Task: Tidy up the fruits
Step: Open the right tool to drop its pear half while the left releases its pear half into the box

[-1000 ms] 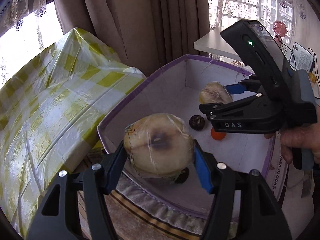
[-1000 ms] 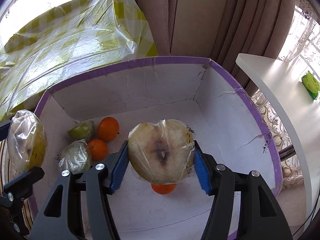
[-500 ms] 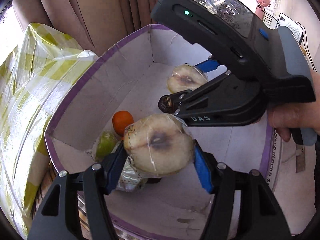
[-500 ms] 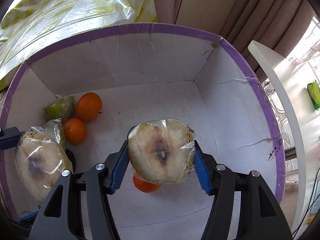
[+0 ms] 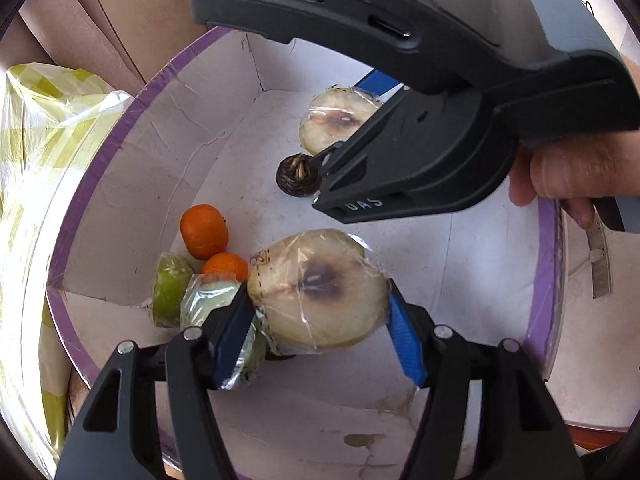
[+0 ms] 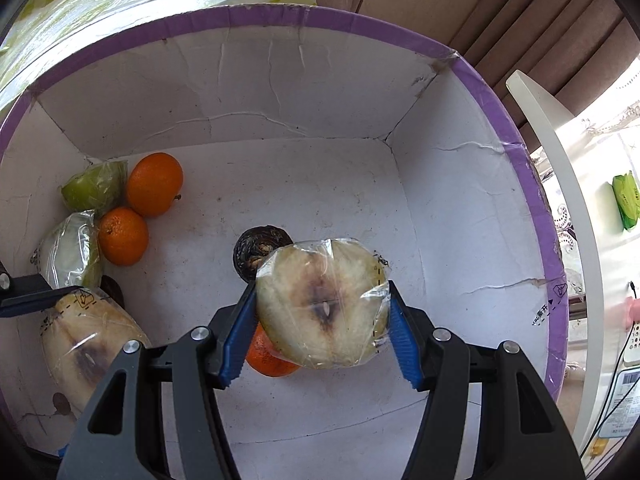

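Observation:
My left gripper (image 5: 320, 320) is shut on a plastic-wrapped apple half (image 5: 318, 294), held low inside the white box with a purple rim (image 5: 100, 152). My right gripper (image 6: 320, 328) is shut on a second wrapped apple half (image 6: 322, 304), also inside the box (image 6: 360, 24). The right gripper's body (image 5: 420, 128) fills the top of the left wrist view. On the box floor lie two oranges (image 6: 154, 184) (image 6: 122, 236), wrapped green fruit pieces (image 6: 94, 190) (image 6: 70, 250), a dark round fruit (image 6: 256, 252) and another orange (image 6: 266, 354) under the right apple half.
A yellow-checked plastic-covered surface (image 5: 36, 152) lies left of the box. Brown curtains (image 6: 480, 8) hang behind it. A white shelf (image 6: 560, 184) with a green packet (image 6: 626, 200) stands to the right.
Both grippers have moved forward and down into the box, each still holding its apple half. The left one came from over the box's near rim to just above the floor.

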Tool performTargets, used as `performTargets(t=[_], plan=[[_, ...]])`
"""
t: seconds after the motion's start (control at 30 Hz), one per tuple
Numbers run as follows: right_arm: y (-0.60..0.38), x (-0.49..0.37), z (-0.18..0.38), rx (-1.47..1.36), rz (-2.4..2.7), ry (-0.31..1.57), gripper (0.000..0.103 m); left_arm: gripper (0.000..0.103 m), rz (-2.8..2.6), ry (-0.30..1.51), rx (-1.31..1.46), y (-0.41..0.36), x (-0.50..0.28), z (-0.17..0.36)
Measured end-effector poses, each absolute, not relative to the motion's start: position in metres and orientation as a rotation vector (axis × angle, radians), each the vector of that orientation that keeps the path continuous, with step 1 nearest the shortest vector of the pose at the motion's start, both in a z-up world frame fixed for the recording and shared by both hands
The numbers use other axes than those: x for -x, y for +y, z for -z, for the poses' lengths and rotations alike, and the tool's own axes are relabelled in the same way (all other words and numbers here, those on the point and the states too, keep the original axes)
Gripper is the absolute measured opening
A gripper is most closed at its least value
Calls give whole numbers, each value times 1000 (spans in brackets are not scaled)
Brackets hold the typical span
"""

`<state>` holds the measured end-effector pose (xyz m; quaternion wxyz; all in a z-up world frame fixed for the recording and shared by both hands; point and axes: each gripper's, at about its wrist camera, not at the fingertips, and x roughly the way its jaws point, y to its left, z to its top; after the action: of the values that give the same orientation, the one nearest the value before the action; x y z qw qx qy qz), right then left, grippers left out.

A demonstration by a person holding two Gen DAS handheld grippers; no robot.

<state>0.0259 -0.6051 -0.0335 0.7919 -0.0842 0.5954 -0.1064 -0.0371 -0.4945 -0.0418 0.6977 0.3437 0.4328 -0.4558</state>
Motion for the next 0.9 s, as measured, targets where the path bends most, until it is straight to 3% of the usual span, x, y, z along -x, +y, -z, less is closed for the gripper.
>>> performTargets(t=[0.57, 0.6, 0.73, 0.87, 0.9], plan=[[-616, -48, 47, 194, 211, 1336, 60, 64, 1027, 1087, -779, -511, 20, 60], [-615, -48, 47, 199, 214, 1336, 61, 64, 1027, 1096, -772, -510, 19, 60], [-613, -48, 40, 214, 244, 1301, 82, 64, 1036, 1103, -751, -509, 15, 60], [-612, -47, 34, 216, 280, 1277, 82, 66, 1031, 1097, -739, -509, 14, 57], [-613, -45, 31, 209, 292, 1263, 84, 72, 1031, 1083, -733, -508, 14, 56]])
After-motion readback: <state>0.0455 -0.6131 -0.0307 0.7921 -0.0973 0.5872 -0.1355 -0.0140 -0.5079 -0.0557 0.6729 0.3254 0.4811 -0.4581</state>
